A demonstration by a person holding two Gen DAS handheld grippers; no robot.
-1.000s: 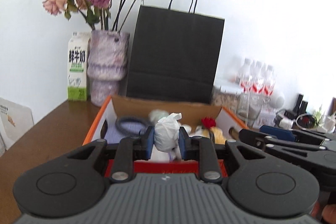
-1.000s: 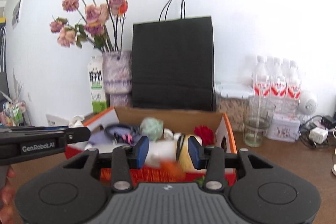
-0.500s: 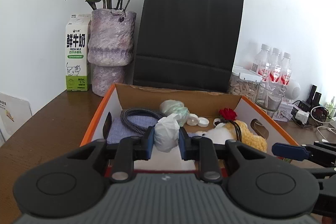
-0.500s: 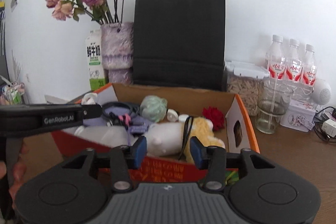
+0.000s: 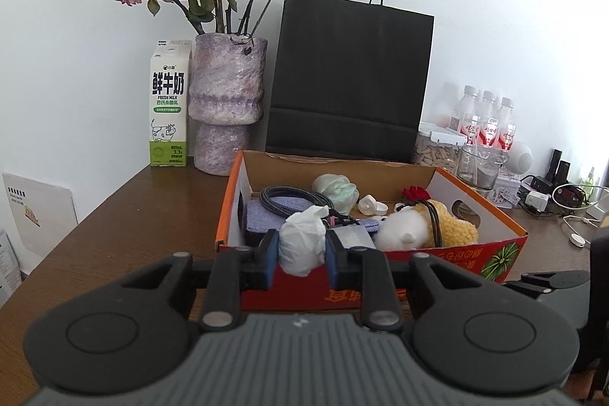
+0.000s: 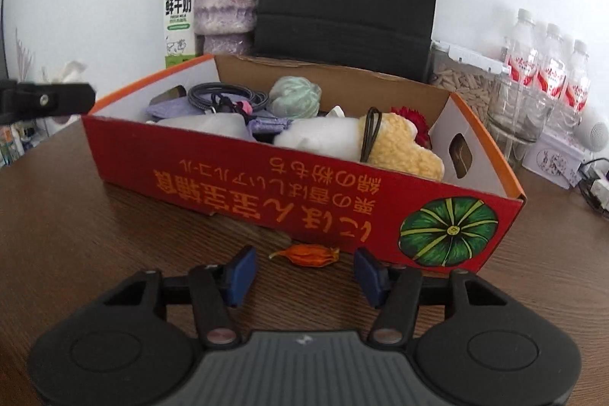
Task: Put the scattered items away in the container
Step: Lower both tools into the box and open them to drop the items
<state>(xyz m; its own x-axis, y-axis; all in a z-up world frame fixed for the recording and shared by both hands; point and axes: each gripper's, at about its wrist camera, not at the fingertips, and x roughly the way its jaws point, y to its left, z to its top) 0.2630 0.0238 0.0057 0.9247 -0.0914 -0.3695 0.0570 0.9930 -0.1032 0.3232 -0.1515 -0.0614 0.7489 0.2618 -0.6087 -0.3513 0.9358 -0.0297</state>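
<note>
— So, what is your left gripper doing?

— Your left gripper is clenched on a crumpled white bag; both blue pads press its sides, and you hold it at the near wall of the red cardboard box.

— And your right gripper?

— Its jaws have just been opening and now stand wide, pressing nothing. You point it down at the brown table, where a dried orange flower bud lies between the blue pads, a little ahead of them, touching neither. The bud sits on the table just beside the box's red front wall, outside it.

— What is already in the box?

— You can see a white and yellow plush toy against the front wall, a coiled dark cable, a pale green ball, a purple cloth and a red flower.

— Behind it?

— A black paper bag, a purple vase of dried roses and a milk carton stand by the wall.
</note>
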